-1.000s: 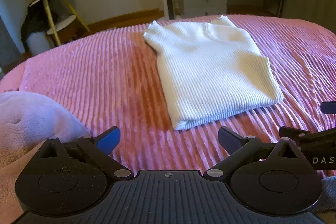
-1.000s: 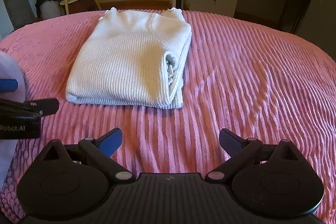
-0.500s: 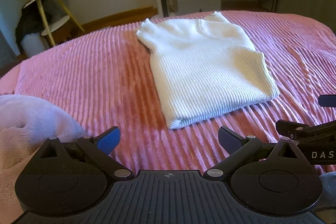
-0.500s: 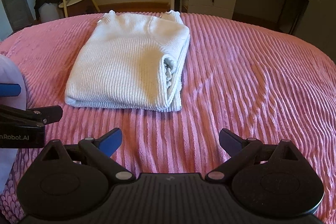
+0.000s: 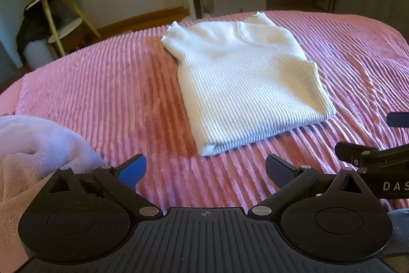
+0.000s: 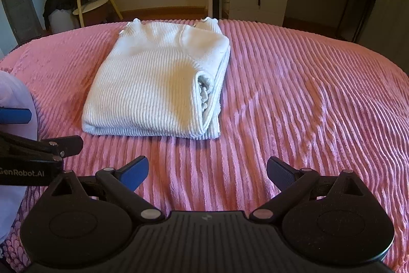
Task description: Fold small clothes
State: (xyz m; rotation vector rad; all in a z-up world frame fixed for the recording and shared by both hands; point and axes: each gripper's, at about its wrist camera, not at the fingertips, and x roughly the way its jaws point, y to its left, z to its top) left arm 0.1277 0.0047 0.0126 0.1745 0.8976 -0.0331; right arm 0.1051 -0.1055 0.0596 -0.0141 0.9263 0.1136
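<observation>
From the left wrist cam, the left gripper (image 5: 205, 169) has backed off a bit over the last second and sits spread wide and empty, so the white sweater (image 5: 245, 83) lying folded on the pink bedspread (image 5: 107, 94) looks done; "DAS" shows on the other tool at the right edge. Right wrist cam: the right gripper (image 6: 207, 170) is wide open too, holding nothing, sweater (image 6: 153, 83) ahead untouched, and the left tool reads "GenRobot.AI".
</observation>
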